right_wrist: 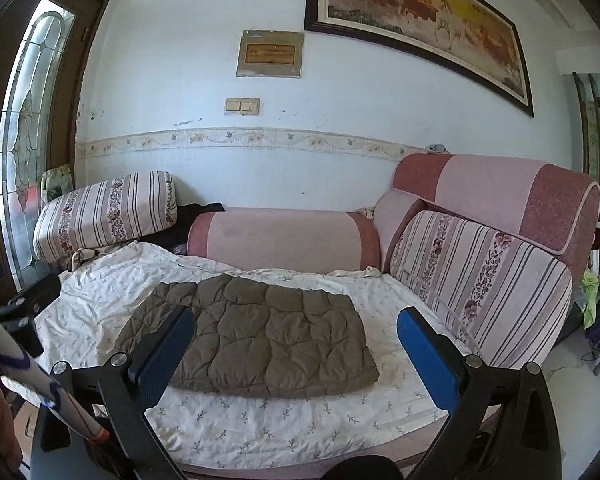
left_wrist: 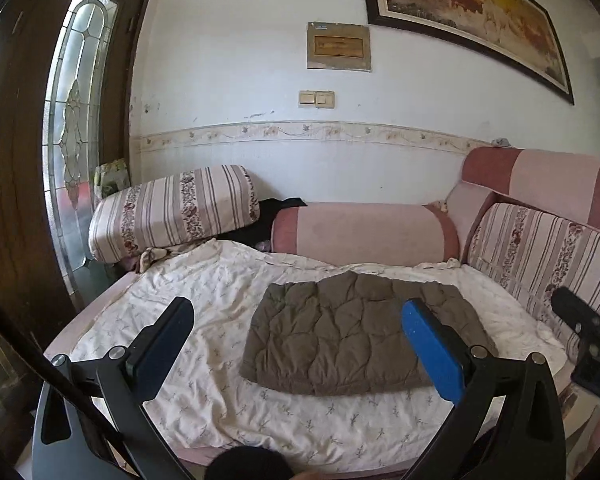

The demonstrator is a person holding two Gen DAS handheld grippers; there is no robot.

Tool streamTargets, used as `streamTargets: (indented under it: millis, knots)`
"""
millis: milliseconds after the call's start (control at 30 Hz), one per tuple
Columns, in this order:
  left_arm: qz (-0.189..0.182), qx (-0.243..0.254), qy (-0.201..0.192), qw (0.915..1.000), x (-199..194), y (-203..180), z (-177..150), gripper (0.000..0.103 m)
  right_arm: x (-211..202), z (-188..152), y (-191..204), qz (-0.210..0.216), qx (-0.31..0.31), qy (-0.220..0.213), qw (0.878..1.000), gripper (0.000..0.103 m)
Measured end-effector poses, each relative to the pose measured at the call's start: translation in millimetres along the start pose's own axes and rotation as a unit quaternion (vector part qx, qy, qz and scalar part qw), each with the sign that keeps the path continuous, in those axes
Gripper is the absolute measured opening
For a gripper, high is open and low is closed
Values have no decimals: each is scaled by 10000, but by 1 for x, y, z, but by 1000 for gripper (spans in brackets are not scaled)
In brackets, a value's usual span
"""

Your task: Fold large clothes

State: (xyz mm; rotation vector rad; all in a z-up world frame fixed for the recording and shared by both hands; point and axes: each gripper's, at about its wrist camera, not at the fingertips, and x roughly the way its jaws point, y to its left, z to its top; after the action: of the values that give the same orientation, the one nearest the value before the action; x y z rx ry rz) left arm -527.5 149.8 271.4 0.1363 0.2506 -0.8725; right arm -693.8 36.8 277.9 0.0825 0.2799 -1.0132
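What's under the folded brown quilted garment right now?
The folded brown quilted garment lies on a white floral sheet spread over the sofa. Whatever lies beneath the garment itself is covered.

The white sheet (right_wrist: 260, 428) lay bare along the near edge and to the left of the folded brown quilted garment (right_wrist: 252, 344), giving open room to come in from those sides. A narrower bare strip ran on its right, hemmed in by the striped cushion (right_wrist: 480, 280). At the far side the pink bolster (right_wrist: 284, 240) closed the way, with a second striped cushion (right_wrist: 104, 212) blocking the far left corner. Above the garment nothing stood.
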Motion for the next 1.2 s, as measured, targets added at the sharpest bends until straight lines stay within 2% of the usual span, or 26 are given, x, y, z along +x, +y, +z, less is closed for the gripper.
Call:
streamTargets:
  millis: [67, 133, 267, 433, 700, 933, 1200]
  knots:
    - [23, 89, 37, 10000, 3, -2, -3, 103, 7, 1, 0, 29, 62, 48, 10000, 103]
    - [210, 159, 163, 9995, 10, -5, -7, 103, 15, -1, 2, 42, 81, 106, 9999, 103]
    - [858, 244, 181, 9958, 24, -8, -11, 103, 36, -6, 11, 103, -12, 341, 9994, 103]
    - [1127, 444, 349, 9920, 44, -10, -14, 103, 59, -8, 14, 76, -27, 480, 9988, 103]
    - [966, 528, 841, 9904, 88, -18, -28, 103, 97, -18, 13, -22, -129, 832, 9964, 103]
    - [896, 694, 1078, 9877, 113, -21, -40, 103, 130, -28, 15, -17, -141, 1152, 9932, 103]
    - [822, 619, 1397, 9848, 135, -16, -51, 103, 153, -40, 27, -32, -347, 1374, 9899, 103]
